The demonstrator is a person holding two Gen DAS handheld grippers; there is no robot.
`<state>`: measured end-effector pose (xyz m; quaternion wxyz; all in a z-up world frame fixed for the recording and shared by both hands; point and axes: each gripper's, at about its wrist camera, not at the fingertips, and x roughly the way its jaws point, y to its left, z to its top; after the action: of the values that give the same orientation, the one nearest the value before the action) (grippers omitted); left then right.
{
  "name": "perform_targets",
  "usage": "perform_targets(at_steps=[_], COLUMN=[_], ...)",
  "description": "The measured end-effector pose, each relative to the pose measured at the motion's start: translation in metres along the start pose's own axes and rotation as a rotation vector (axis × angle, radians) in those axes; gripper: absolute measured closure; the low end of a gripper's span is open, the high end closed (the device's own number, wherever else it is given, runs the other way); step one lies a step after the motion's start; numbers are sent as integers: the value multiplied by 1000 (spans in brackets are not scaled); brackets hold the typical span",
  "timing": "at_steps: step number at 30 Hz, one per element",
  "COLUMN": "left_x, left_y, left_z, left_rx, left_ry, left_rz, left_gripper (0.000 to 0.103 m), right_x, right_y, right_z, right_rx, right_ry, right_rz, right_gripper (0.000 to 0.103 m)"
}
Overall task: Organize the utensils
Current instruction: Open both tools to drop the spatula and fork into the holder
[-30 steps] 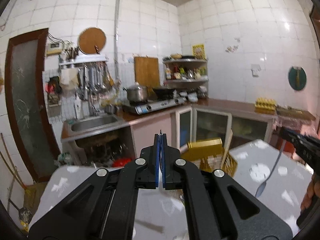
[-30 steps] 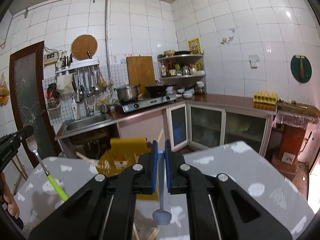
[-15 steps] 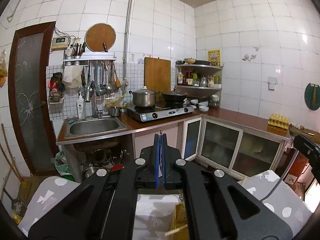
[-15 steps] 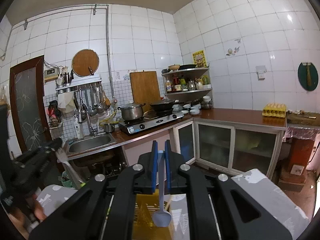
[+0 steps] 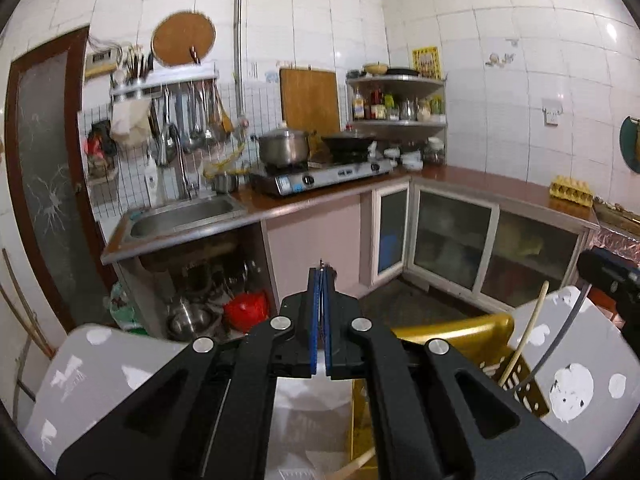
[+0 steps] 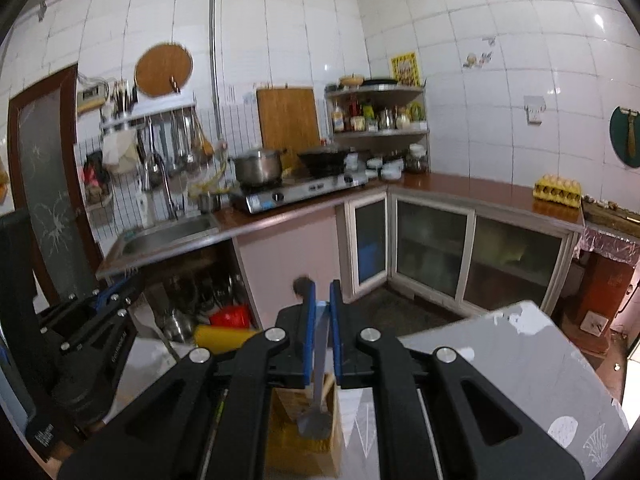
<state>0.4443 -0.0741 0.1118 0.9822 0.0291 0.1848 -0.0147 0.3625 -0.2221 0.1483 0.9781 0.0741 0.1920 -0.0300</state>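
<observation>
Since one second ago both views have swung from the table toward the kitchen counter; the yellow utensil basket (image 5: pixel 460 334), then ahead of the left gripper, now sits low and to its right. In the earlier right view the left gripper carried a green-handled fork; that fork is hidden now.

Left gripper (image 5: pixel 321 280): blue pads pressed together; whether anything thin is pinched between them cannot be told. Right gripper (image 6: pixel 322 294): jaws nearly closed, clamped on the handle of a grey-blue spoon (image 6: pixel 315 420), bowl hanging down over the basket (image 6: pixel 298 404). A pale chopstick (image 5: pixel 520 344) leans out of the basket.

Surface: grey table (image 5: pixel 576 364) with white patches, basket standing on it. Room: white-tiled kitchen, steel sink (image 5: pixel 180 218), gas stove (image 5: pixel 320 178) with a pot (image 5: pixel 283 146), wooden cutting board (image 5: pixel 309 100), corner shelf of bottles, yellow egg tray (image 5: pixel 570 190) on the brown counter.
</observation>
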Motion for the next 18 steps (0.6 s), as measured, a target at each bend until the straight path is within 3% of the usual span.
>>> perform_targets(at_steps=[5,7,9,10,16,18], left_x=[-14,-34,-52,-63,-127,-145], left_y=[11,19,27,33,61,67], left_z=[1,7,11,12,5,-3], left_rx=[-34,-41,-59,-71,-72,-65], left_ry=[25,15,3,-8,-32,-48], left_rz=[-35,-45,-45,-48,-35,-13], left_gripper=[100,84,46,40,6,5], right_x=[3,-5,-22,-32,-71,-80], right_y=[-6,-10,-16,-18,-32,-36], right_z=[-15,-14,-14,-14,-31,-41], right_rx=[-23,-22,-7,-8,3,5], right_ry=[74,81,76,66,116,134], right_rz=[-11,-25,-31,-40,-69,-80], right_gripper=[95,89,52,48,48,47])
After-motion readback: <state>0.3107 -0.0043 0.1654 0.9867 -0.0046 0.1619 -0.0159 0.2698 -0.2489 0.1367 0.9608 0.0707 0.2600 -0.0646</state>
